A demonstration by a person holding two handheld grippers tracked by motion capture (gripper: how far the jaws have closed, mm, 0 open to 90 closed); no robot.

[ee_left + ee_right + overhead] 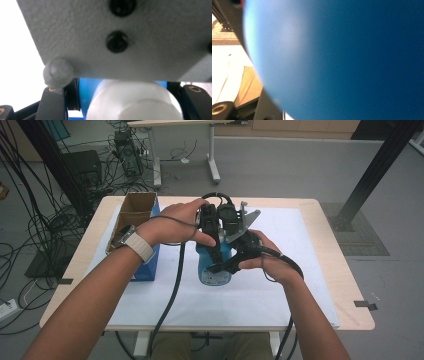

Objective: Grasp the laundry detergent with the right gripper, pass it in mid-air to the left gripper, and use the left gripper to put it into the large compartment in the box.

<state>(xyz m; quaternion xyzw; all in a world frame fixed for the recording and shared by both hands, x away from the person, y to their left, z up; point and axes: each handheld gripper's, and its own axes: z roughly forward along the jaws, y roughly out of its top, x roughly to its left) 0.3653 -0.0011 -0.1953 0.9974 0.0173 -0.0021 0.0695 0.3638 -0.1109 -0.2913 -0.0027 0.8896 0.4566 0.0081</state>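
While both tongs were clamped on it, the blue bottle [215,270] stood between them near the middle of the white mat [280,285], its base toward the person and its top under the two tools. Seen from the left gripper view, a white cap [135,105] sat between the two black jaws of the left gripper [212,227], which were closed onto it, with blue plastic [86,92] showing just behind the cap and the grey plate [125,37] of the other tool directly above. From the right gripper view, the bottle's blue wall [342,62] lay pressed up against the camera, and the right gripper [235,262] held the body from the side, its jaws closed on it. My reading was that the step in hand was unscrewing the cap: one tool steadying the body, the other gripping the top. A turn of the left wrist seemed the likely next move, and it would call for a firm hold by the right so the bottle did not spin or tip. Well off to the left of the left tool, an open cardboard box [135,210] leaned against a blue box [150,265] on the table [350,315].
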